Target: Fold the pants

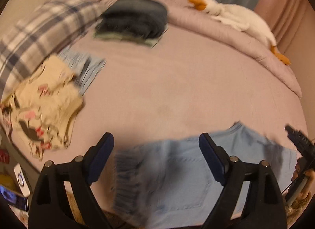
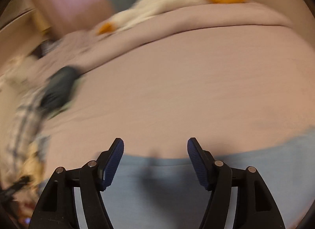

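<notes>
Both grippers are spread wide with nothing between their blue pads: the left gripper hangs over the pants' frayed, pocketed end, and the right gripper hangs over the pants' far edge.

Taking the pants as the landmark, the bed is the largest thing, its mauve sheet lying under them and stretching away beyond them. The pants themselves, light blue denim, lie flat on the near edge of the bed, seen again in the right wrist view. Far beyond them, along the bed's rolled duvet, lies a white goose toy with orange feet. Beyond and to the left lies a plaid blanket. Nearer on the left is a cream printed garment. Straight beyond, well apart, sits a dark folded pile. Both views are blurred.
</notes>
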The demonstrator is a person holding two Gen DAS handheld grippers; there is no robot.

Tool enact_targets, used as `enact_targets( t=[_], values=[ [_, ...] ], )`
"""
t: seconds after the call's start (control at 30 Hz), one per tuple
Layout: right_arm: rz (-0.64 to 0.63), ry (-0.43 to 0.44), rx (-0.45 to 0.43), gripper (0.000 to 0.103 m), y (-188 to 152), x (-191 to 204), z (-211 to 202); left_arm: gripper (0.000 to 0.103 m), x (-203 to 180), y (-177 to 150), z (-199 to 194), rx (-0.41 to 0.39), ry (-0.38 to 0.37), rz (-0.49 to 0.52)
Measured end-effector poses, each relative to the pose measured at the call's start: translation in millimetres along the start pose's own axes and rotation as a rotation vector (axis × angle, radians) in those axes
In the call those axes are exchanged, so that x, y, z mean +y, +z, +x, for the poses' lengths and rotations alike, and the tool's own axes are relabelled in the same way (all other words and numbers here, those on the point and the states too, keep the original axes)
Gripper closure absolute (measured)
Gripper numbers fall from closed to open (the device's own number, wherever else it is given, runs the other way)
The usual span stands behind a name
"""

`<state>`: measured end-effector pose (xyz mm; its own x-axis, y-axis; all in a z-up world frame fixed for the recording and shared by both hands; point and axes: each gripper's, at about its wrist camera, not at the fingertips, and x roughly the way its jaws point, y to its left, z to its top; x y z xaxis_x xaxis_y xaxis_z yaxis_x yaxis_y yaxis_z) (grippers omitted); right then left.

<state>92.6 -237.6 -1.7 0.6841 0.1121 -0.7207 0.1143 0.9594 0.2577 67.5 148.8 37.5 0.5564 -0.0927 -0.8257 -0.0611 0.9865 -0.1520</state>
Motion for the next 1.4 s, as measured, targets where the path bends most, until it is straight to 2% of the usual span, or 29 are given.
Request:
enact_targets(
  t=[0.03,0.1,0.17,0.2,0.23,0.3,0.33,0.37,0.4,0.47,0.53,0.6,0.67,0.7,0.73,0.77,0.8,0.97,1.13,1.4],
  values=[
    [0.041,-0.074,-0.012,0.036,2,-27,-5,0.014,-9,4,1,-0.011,-0.034,0.007],
    [0.126,-0.155,-0.001,0.036,3,-69,-8,0.016,-31,8,11,0.024,-0.117,0.033],
    [0.229,-0.2,0.011,0.036,-1,-111,-12,0.018,-62,5,25,0.074,-0.24,0.094],
    [0.27,-0.211,0.008,0.036,-3,-130,-15,0.023,-82,1,35,0.1,-0.305,0.137],
    [0.312,-0.222,0.003,0.036,-7,-149,-18,0.027,-101,-3,47,0.134,-0.341,0.176],
    [0.364,-0.25,0.001,0.036,-11,-172,-21,0.055,-132,-10,71,0.21,-0.362,0.221],
    [0.378,-0.257,-0.002,0.036,-11,-179,-23,0.062,-146,-13,84,0.244,-0.388,0.234],
    [0.401,-0.272,-0.006,0.036,-13,-188,-24,0.075,-157,-15,97,0.28,-0.411,0.244],
    [0.415,-0.283,-0.011,0.036,-13,-193,-26,0.08,-168,-18,112,0.322,-0.425,0.253],
    [0.425,-0.286,-0.018,0.036,-14,-204,-25,0.08,-179,-21,134,0.361,-0.406,0.26],
    [0.439,-0.26,-0.011,0.036,-14,-208,-20,0.085,-185,-21,150,0.352,-0.362,0.27],
    [0.411,-0.257,-0.012,0.036,-12,-206,-15,0.088,-186,-17,157,0.349,-0.358,0.241],
    [0.385,-0.275,-0.017,0.042,-9,-209,-16,0.089,-187,-12,156,0.323,-0.358,0.23],
    [0.376,-0.303,-0.023,0.066,-8,-207,-14,0.092,-188,-9,154,0.284,-0.344,0.242],
    [0.368,-0.341,-0.015,0.084,-3,-206,-13,0.093,-188,-8,152,0.255,-0.333,0.251],
    [0.365,-0.346,-0.013,0.089,-2,-207,-11,0.094,-189,-7,152,0.235,-0.328,0.262],
    [0.372,-0.318,-0.019,0.1,-1,-209,-13,0.094,-191,-7,155,0.236,-0.325,0.274],
    [0.393,-0.305,-0.059,0.1,-4,-205,-29,0.094,-193,-6,165,0.214,-0.306,0.303],
    [0.368,-0.323,-0.068,0.1,-5,-202,-30,0.094,-188,-1,174,0.237,-0.34,0.248],
    [0.354,-0.344,-0.116,0.1,-11,-199,-35,0.095,-190,-2,169,0.236,-0.34,0.256]
  ],
)
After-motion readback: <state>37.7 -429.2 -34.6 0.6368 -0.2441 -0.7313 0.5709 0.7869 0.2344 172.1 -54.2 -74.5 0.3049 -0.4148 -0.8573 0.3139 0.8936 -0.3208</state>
